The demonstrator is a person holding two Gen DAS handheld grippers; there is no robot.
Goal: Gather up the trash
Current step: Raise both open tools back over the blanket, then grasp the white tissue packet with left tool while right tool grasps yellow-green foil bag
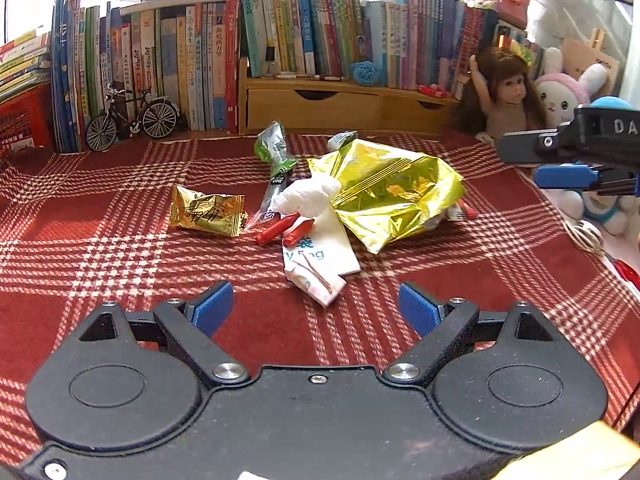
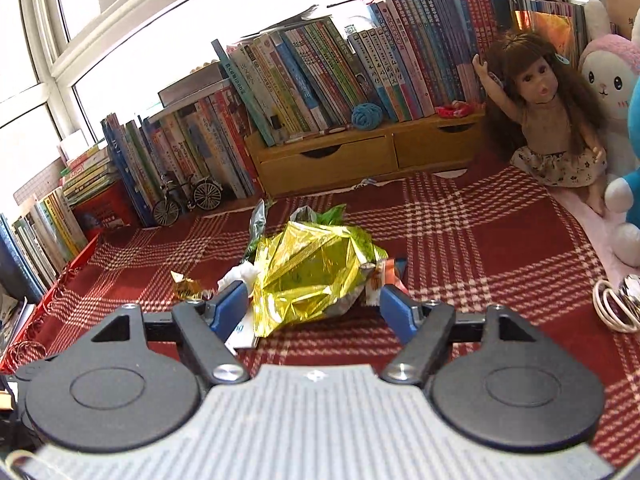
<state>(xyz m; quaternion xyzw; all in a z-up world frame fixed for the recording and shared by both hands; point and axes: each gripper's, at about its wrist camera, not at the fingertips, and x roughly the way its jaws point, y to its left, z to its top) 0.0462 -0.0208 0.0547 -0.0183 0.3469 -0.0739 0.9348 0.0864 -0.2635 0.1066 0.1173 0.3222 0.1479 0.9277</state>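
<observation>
Landmark: the crumpled gold foil bag point(image 1: 394, 192), shiny and creased, lying on the red-and-white plaid cloth point(image 1: 100, 248).
Your left gripper point(image 1: 316, 308): black frame, flat blue pads spread wide apart, nothing between them; it hangs over bare cloth on the near side of the foil bag.
Your right gripper point(image 2: 312, 308): same build with a ribbed grey plate, jaws apart; the foil bag's near edge shows in the gap, but the pads do not press it.
Trash pile: all of it gathers at the foil bag, on its left side in the left wrist view.
White tissue point(image 1: 308, 196): a soft wad touching the bag's left edge.
Red wrappers point(image 1: 286, 232): two small twisted pieces just below the tissue.
White paper bag point(image 1: 320, 264): flat, folded, printed, partly under the foil bag.
Green wrapper point(image 1: 274, 148): glossy, crinkled, behind the foil bag.
Gold candy wrapper point(image 1: 206, 214): pillow-shaped foil, apart to the left.
Wooden drawer unit point(image 1: 344, 106): smooth, boxy, well behind the foil bag.
</observation>
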